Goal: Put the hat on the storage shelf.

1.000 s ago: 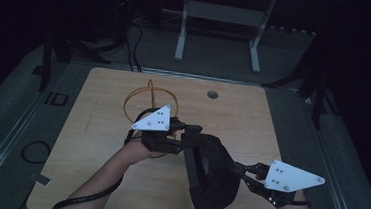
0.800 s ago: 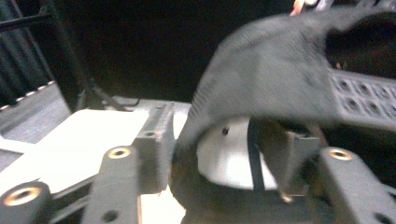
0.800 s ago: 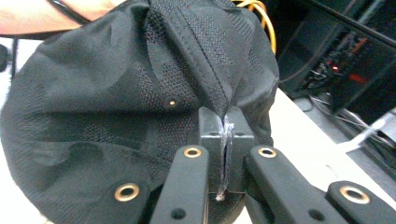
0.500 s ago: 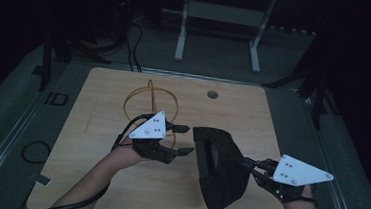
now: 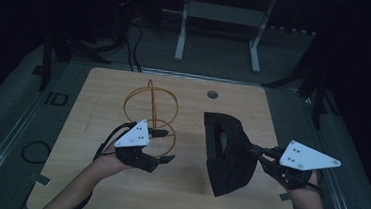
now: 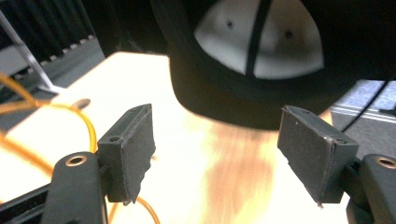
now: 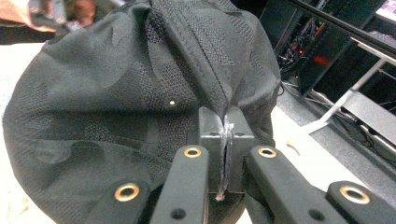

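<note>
- The right tongs were clamped on a fold of the black cap, holding it over the right side of the surface.
- The left tongs stood apart, empty, beside the orange wire stand.
- Judged: keep the pinch firm and bring the free tongs to the brim.

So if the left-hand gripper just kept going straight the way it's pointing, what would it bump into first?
Most likely the black cap. The left gripper, jaws open, faces its white-lined inside across bare table. The orange wire frame lies off to one side of that line. How far off the cap is remains hard to judge.
</note>
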The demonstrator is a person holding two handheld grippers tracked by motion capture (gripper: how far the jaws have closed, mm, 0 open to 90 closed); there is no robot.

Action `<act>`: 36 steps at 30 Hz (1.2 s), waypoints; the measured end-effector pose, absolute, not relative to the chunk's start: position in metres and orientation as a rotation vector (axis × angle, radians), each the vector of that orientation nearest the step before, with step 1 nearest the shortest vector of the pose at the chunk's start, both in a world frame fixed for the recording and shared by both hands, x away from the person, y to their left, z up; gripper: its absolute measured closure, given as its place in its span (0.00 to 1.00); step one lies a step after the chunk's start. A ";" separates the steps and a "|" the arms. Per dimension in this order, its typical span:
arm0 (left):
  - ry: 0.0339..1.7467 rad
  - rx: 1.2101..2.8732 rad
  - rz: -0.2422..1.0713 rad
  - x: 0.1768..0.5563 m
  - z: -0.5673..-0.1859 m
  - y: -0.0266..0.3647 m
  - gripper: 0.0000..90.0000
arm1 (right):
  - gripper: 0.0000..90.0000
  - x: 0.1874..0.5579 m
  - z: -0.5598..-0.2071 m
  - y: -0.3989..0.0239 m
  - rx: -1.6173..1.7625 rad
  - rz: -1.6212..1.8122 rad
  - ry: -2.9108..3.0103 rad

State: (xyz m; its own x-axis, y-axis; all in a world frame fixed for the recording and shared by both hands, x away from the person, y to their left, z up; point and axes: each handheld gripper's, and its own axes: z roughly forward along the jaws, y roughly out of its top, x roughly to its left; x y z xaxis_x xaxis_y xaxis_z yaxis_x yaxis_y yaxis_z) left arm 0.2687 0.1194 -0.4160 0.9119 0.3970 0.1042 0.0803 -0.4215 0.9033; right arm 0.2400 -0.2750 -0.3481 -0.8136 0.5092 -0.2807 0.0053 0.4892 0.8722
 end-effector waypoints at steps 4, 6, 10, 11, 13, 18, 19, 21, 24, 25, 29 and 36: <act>0.383 2.007 0.349 0.266 -0.431 0.131 0.22 | 0.99 0.249 -0.341 -0.275 0.434 1.289 2.212; 0.404 2.012 0.346 0.264 -0.437 0.136 0.19 | 0.99 0.254 -0.338 -0.274 0.441 1.290 2.210; 0.447 1.993 0.349 0.262 -0.449 0.148 0.16 | 0.99 0.267 -0.333 -0.270 0.464 1.280 2.202; 0.461 1.987 0.350 0.261 -0.451 0.152 0.16 | 0.99 0.267 -0.333 -0.270 0.464 1.280 2.202; 0.480 1.981 0.360 0.259 -0.458 0.158 0.13 | 0.99 0.272 -0.330 -0.268 0.472 1.277 2.198; 0.532 1.973 0.388 0.252 -0.476 0.172 0.08 | 0.99 0.284 -0.320 -0.263 0.482 1.289 2.183; 0.542 1.966 0.383 0.251 -0.479 0.174 0.08 | 0.98 0.286 -0.318 -0.262 0.480 1.288 2.177; 0.569 1.953 0.400 0.249 -0.486 0.180 0.07 | 0.99 0.292 -0.309 -0.256 0.478 1.289 2.166; 0.611 1.935 0.407 0.246 -0.497 0.187 0.05 | 0.98 0.296 -0.303 -0.252 0.471 1.294 2.163; 0.621 1.927 0.405 0.245 -0.500 0.189 0.05 | 0.99 0.298 -0.300 -0.250 0.469 1.291 2.159; 0.664 1.909 0.410 0.241 -0.510 0.199 0.05 | 0.99 0.308 -0.288 -0.239 0.459 1.308 2.153; 0.702 1.911 0.413 0.234 -0.522 0.209 0.05 | 0.98 0.319 -0.270 -0.220 0.437 1.335 2.137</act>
